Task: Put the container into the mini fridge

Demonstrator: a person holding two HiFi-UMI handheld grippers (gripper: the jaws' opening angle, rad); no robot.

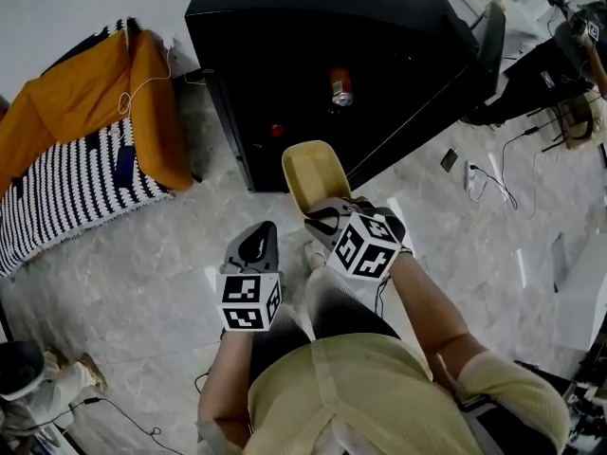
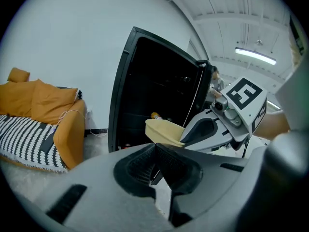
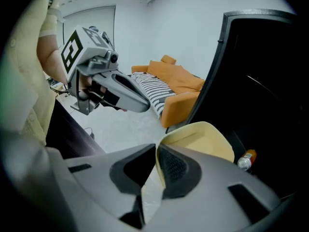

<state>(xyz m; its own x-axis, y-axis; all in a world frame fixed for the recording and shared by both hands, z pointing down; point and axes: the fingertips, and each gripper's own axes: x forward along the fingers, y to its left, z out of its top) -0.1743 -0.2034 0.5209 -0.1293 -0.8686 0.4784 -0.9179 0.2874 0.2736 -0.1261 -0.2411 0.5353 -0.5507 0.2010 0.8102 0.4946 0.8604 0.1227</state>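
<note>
Now in right tongs [image 3: 157, 154]: yellow container [image 3: 200, 141].

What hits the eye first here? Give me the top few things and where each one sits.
The pale yellow container stands out most, its rim pinched in the right tool just in front of the open black mini fridge. Inside the dark fridge a small orange bottle catches the light. At the head view's left sits an orange sofa with a black-and-white striped throw.
</note>
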